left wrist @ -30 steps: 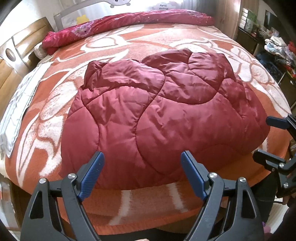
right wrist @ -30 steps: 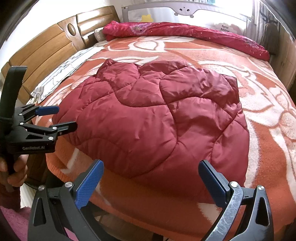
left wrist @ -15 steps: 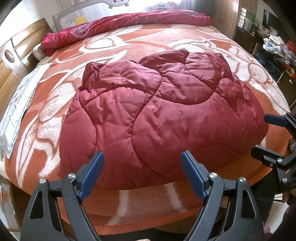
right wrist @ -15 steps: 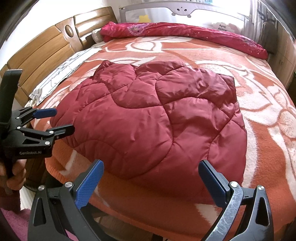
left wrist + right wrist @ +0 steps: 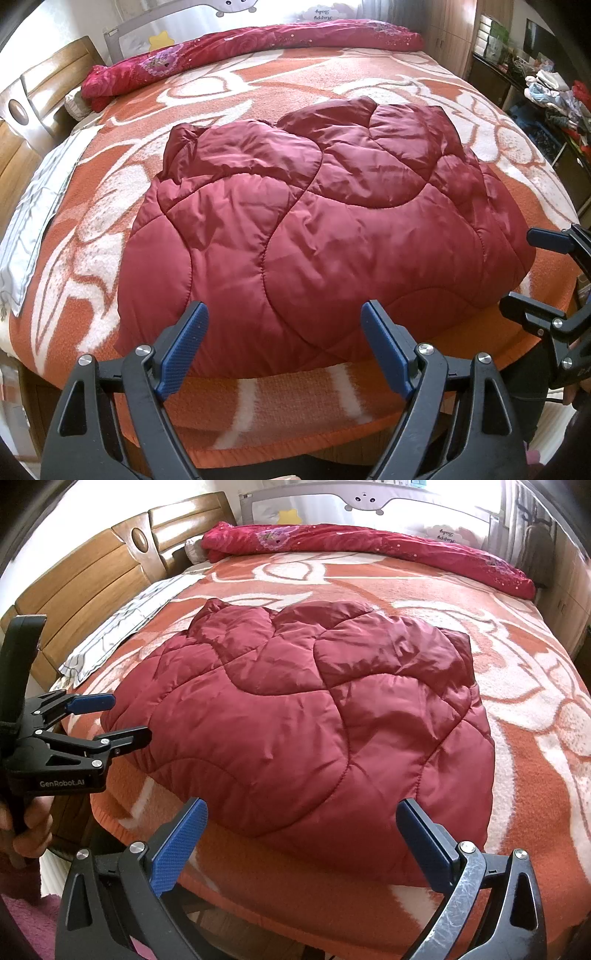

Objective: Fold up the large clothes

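A dark red quilted padded coat (image 5: 317, 236) lies folded in a rounded bundle on the orange and white bed blanket (image 5: 110, 206); it also shows in the right wrist view (image 5: 303, 731). My left gripper (image 5: 284, 332) is open and empty, just short of the coat's near edge. My right gripper (image 5: 301, 834) is open and empty, near the coat's front right edge. The left gripper appears at the left of the right wrist view (image 5: 107, 720), and the right gripper at the right edge of the left wrist view (image 5: 524, 269).
A rolled red floral quilt (image 5: 251, 48) lies along the far side of the bed. A wooden headboard (image 5: 92, 576) and a pale striped pillow (image 5: 122, 627) are on the left. Shelves with clutter (image 5: 546, 88) stand to the right of the bed.
Both grippers have pulled back slightly and tilted, so the coat sits a little farther away in view. The coat has not moved and both jaws stay open.
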### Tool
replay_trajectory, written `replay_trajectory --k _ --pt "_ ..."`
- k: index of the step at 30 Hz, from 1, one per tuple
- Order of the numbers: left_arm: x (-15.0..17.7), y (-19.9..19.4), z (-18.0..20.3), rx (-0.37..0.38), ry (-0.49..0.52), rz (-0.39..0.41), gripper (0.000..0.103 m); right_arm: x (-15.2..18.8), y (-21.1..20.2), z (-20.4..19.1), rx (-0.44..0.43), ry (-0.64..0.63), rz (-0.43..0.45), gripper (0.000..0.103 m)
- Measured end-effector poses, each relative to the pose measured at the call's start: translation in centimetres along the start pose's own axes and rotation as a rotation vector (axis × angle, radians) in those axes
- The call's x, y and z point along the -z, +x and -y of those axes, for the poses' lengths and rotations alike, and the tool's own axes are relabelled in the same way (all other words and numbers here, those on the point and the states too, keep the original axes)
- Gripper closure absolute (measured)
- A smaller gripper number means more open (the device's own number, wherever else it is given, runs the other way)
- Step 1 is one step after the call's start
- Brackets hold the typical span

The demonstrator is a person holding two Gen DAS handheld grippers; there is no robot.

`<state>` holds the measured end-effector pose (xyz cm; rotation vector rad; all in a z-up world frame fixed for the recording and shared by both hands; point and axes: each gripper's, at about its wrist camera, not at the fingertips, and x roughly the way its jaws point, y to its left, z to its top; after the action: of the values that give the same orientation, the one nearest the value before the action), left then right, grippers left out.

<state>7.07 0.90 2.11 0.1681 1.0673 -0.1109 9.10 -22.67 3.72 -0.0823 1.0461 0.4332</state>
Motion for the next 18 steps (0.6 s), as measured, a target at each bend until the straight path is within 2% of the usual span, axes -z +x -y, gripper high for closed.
replay_trajectory --k 18 --pt "-0.25 -0.41 0.4 0.003 0.016 0.012 0.018 -0.09 -0.23 -0.15 0.002 -0.006 0.004 0.0"
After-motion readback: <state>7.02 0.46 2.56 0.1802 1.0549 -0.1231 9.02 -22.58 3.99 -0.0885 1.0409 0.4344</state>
